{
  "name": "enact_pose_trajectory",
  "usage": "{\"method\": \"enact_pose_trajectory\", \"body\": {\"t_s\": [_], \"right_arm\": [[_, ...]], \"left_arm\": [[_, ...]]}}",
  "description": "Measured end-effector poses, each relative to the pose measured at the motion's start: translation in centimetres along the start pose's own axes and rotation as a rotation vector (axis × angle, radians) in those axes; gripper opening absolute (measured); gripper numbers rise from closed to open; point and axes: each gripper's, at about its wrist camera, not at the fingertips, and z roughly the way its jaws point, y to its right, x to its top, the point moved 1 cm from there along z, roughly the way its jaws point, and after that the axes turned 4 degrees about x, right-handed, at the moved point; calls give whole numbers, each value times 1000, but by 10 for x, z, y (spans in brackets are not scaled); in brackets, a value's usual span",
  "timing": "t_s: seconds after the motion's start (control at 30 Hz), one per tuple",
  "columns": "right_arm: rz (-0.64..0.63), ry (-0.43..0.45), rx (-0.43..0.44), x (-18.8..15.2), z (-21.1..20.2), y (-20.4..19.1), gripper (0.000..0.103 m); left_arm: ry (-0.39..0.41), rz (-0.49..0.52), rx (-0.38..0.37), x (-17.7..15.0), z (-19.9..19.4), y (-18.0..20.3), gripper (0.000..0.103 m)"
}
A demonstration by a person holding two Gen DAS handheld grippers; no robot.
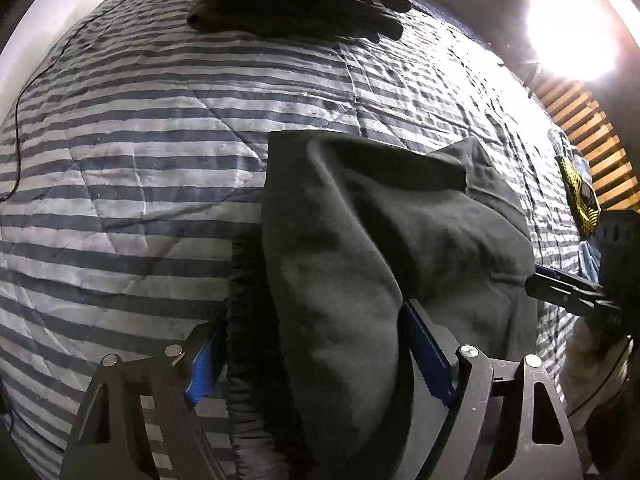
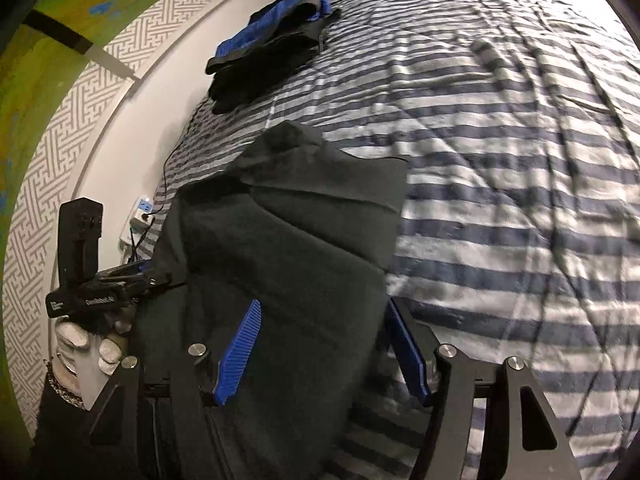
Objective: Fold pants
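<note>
While both hand-held grippers hover low over the bed, the dark charcoal fleece pants [image 1: 360, 248] lie bunched across the blue-and-white striped quilted bedspread [image 1: 132, 160], their soft matte cloth rumpled into thick rounded folds. On the left edge of the garment a gathered, ribbed band [image 1: 248, 340] runs in fine crinkles. The left hand-held gripper [image 1: 320, 360] has its black metal arms spread, the ridged blue pads [image 1: 428, 356] standing apart on either side of a fold of the fabric; the cloth drapes between them, and whether a pad pinches it cannot be told. In the right wrist view the right hand-held gripper [image 2: 324, 348] is likewise apart, one serrated blue pad [image 2: 238, 356] lying against the top of the pants and the other at the cloth's right edge over the stripes. The pants there show a flatter panel with a straight hem and a puckered corner at the far end. A white-gloved hand [image 2: 88, 344] grips the other tool at the left of that view. Near the far edge of the bed sits a pile of black and bright blue folded clothes [image 2: 272, 44]. A thin black cable [image 1: 44, 76] trails along the bedspread's edge, and a slatted wooden panel [image 1: 592, 140] stands under a glaring round lamp [image 1: 572, 32].
</note>
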Motion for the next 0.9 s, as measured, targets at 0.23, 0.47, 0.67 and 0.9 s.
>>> {"method": "enact_pose_trajectory", "body": {"t_s": [0.23,0.47,0.67,0.9], "right_arm": [[29,-24,42,0,5,-2,46],[28,-33,32,-5,-1,1,47],[41,-52,42,-2,14,-8,26],[-67,13,-18,-10,-3,-40,8]], "left_arm": [[36,-10,-13,-6,-13,-6,81],[42,-91,-33,-2,-1,-23,103],[77,-43,-28,-6,-8,-10,73],[182,-20,-1,-18,-39,0,37]]}}
